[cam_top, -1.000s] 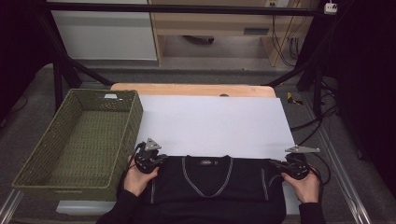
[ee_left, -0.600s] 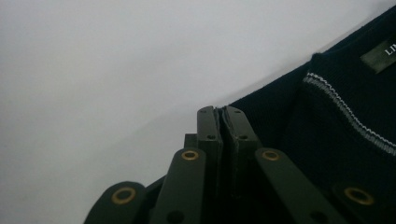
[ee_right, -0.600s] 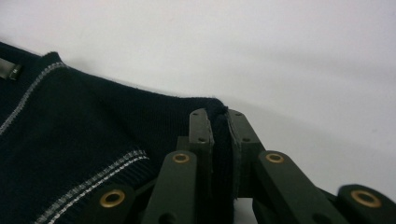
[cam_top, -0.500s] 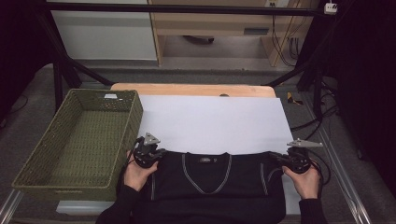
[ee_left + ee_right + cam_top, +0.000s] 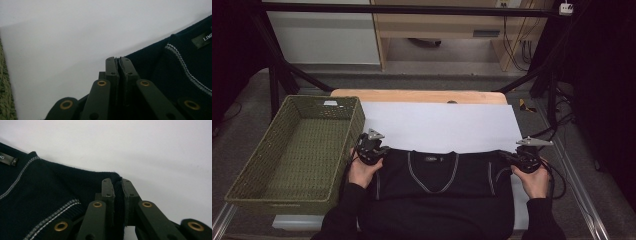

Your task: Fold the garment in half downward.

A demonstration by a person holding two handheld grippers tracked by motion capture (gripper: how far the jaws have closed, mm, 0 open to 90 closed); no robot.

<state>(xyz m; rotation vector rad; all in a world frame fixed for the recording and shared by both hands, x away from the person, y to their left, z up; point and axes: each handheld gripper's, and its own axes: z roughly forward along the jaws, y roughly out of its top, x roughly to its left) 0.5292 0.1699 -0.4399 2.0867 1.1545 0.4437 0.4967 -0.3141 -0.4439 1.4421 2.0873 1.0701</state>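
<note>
The dark sweater [image 5: 432,172] lies face up at the near edge of the surface [image 5: 442,125], its V-neck pointing toward the person and its lower part hanging off the front. The left gripper [image 5: 370,148] is clamped on the sweater's left shoulder corner and the right gripper [image 5: 528,156] on the right one, each with the jaws nearly together and only a thin fold of knit between them. That thin bite is the main risk: if the two hands pull apart or lift unevenly, a shoulder can slip out, and the hanging weight can drag the garment off the edge. The green woven basket [image 5: 302,145] stands just beside the left gripper, so a sideways swing can knock its wall or snag the knit on the weave.
</note>
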